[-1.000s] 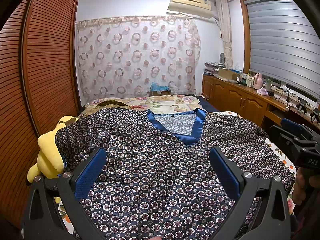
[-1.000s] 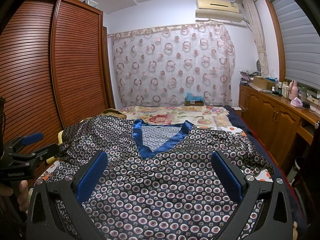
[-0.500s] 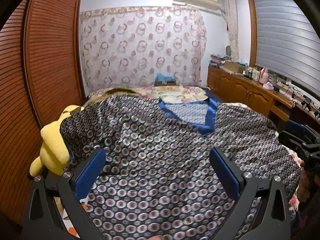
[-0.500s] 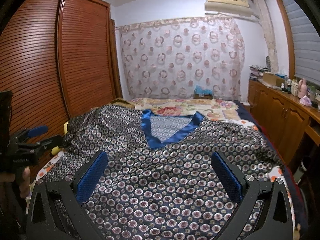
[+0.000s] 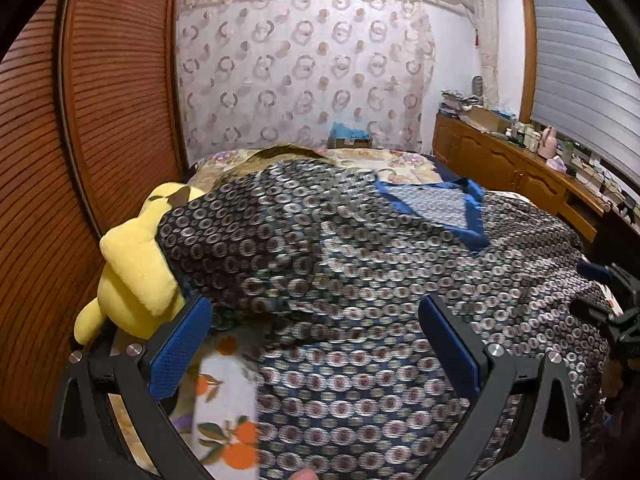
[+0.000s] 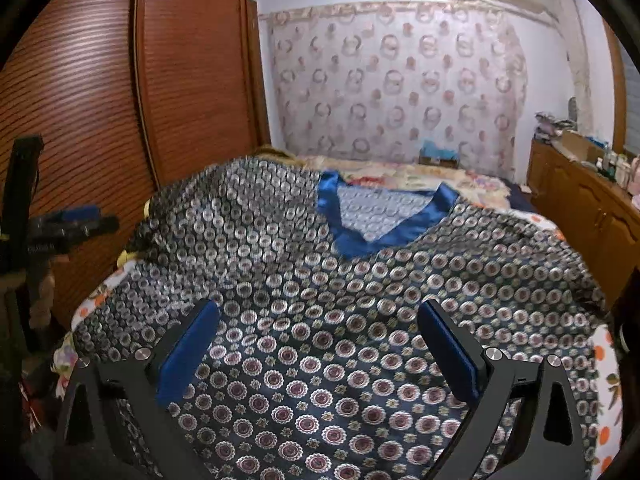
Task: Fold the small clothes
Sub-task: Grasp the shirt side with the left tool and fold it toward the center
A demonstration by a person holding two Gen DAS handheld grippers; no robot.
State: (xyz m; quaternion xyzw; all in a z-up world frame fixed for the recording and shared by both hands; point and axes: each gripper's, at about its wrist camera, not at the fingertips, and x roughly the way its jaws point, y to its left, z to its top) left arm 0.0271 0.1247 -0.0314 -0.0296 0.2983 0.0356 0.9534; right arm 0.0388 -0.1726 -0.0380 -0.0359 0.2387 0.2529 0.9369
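Observation:
A dark navy top (image 6: pixel 340 312) with a ring print and a shiny blue V-neck collar (image 6: pixel 352 236) lies spread front-up on the bed. My right gripper (image 6: pixel 318 354) hangs open over its lower middle, nothing between the blue pads. My left gripper (image 5: pixel 316 346) is open too, above the top's (image 5: pixel 360 280) lower left part, where the cloth looks blurred and rumpled. Each gripper shows in the other's view: the left gripper (image 6: pixel 68 224) at the bed's left side, the right gripper (image 5: pixel 608 300) at its right.
A yellow plush toy (image 5: pixel 136 272) sits at the bed's left edge, partly under the top's sleeve. The fruit-print bed sheet (image 5: pixel 228 408) shows by the left hem. A louvred wooden wardrobe (image 6: pixel 80 100) stands close on the left. A wooden sideboard (image 5: pixel 512 160) runs along the right.
Both grippers have moved lower and closer to the top. The left view has swung leftward, and more of the plush toy and bare sheet now show. Both stay open.

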